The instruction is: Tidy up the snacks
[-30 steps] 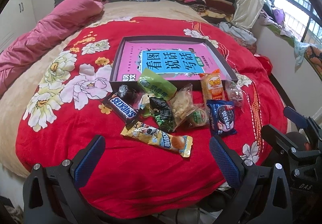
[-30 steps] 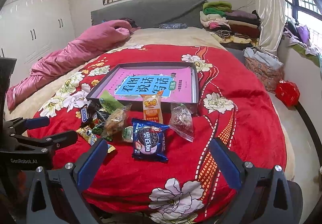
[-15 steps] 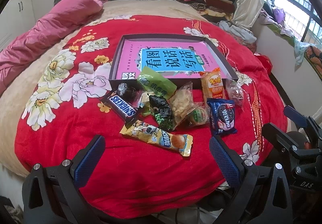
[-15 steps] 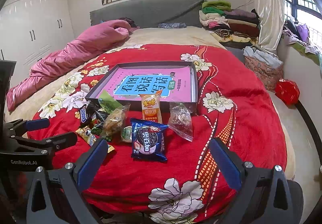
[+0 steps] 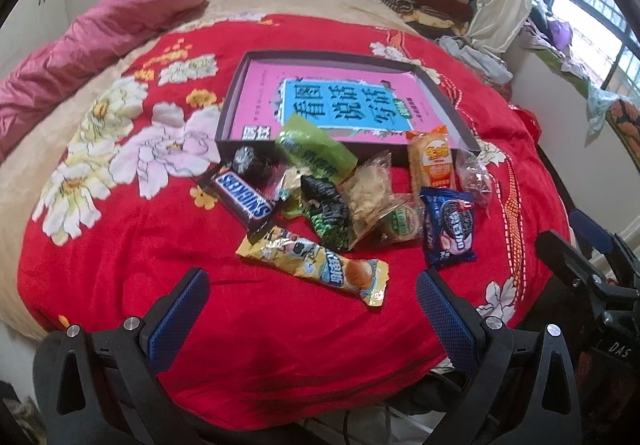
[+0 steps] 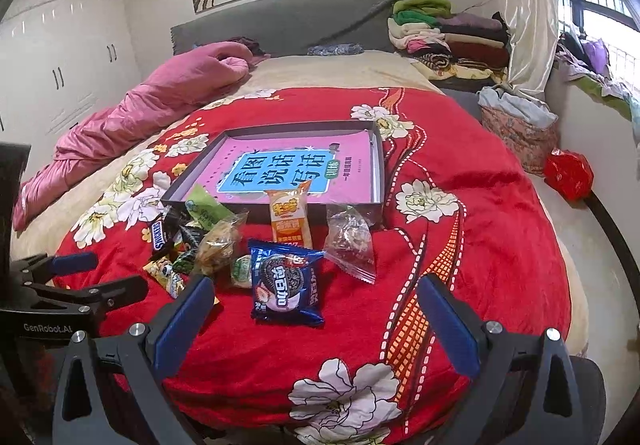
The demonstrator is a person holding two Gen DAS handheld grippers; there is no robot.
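Note:
Several snack packets lie in a heap on a red flowered blanket (image 5: 120,265), just in front of a shallow dark tray (image 5: 230,117) that holds a pink book (image 5: 340,101). Among them are a Snickers bar (image 5: 246,199), a long yellow packet (image 5: 316,265), a blue cookie packet (image 5: 450,227) (image 6: 286,281), an orange packet (image 6: 289,217) and a clear bag (image 6: 350,241). My left gripper (image 5: 310,319) hangs open just short of the yellow packet. My right gripper (image 6: 316,321) is open just short of the blue cookie packet. Neither holds anything.
A rolled pink quilt (image 6: 140,113) lies along the bed's left side. Folded clothes (image 6: 448,37) are stacked at the back right by a curtain. A red bag (image 6: 568,173) sits on the floor to the right. The blanket's near edge drops off below both grippers.
Both grippers have edged slightly forward toward the snacks, which now sit a little lower and nearer in each view. Nothing was picked up or shifted.

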